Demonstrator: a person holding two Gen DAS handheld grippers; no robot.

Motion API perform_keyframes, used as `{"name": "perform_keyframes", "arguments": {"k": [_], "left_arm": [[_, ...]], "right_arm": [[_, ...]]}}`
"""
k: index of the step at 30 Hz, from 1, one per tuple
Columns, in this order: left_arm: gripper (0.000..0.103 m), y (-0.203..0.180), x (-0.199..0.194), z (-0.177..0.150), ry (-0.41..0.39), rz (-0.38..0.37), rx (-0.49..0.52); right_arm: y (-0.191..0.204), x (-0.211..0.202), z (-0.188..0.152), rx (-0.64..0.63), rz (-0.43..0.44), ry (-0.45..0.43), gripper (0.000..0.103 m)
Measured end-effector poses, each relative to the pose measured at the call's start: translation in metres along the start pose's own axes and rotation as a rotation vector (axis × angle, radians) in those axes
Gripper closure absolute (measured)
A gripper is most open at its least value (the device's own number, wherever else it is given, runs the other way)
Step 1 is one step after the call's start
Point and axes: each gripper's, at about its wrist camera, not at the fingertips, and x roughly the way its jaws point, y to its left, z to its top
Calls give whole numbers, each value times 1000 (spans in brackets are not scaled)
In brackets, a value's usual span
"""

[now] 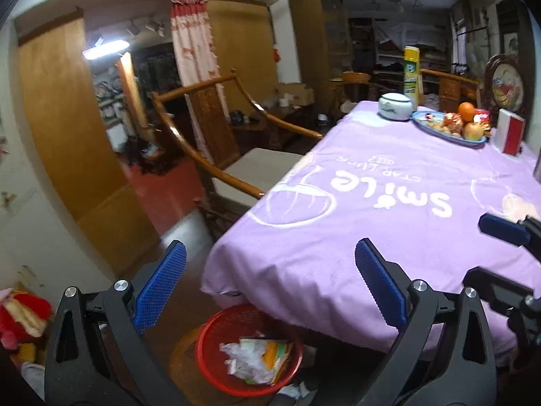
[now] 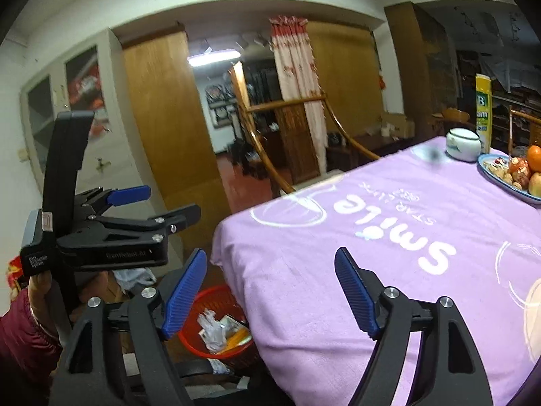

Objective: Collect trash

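A red mesh basket (image 1: 206,355) stands on the floor by the table's near corner, with crumpled clear plastic and paper wrappers (image 1: 257,355) inside. My left gripper (image 1: 270,270) hangs open above it, nothing between its blue pads. In the right wrist view the same basket (image 2: 199,304) and its trash (image 2: 216,331) show below my right gripper (image 2: 270,280), which is open and empty over the table corner. The left gripper (image 2: 174,200) appears at the left there, held by a hand in a maroon sleeve (image 2: 20,335). The right gripper (image 1: 473,250) shows at the left wrist view's right edge.
A purple cloth (image 1: 372,230) covers the table. At its far end stand a fruit plate (image 1: 449,125), a white jar (image 1: 395,105), a yellow can (image 1: 410,71) and a red-and-white box (image 1: 510,130). A wooden armchair (image 1: 216,128) stands beside the table.
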Motion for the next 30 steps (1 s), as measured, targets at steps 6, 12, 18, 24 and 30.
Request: {"name": "perform_keyframes", "arguments": {"k": [6, 12, 18, 24, 30], "left_arm": [[7, 10, -31, -28, 32, 136, -35], [7, 37, -16, -65, 107, 166, -112], [7, 80, 12, -86, 148, 143, -217], [7, 109, 53, -111, 239, 122, -285], [7, 121, 82, -127, 297, 136, -266]], "right_arm": [[9, -8, 1, 3, 83, -34, 23], [36, -4, -3, -36, 86, -4, 20], [64, 30, -7, -63, 66, 90, 20], [93, 82, -19, -117, 67, 248, 19], [112, 132, -42, -172, 39, 422, 19]]}}
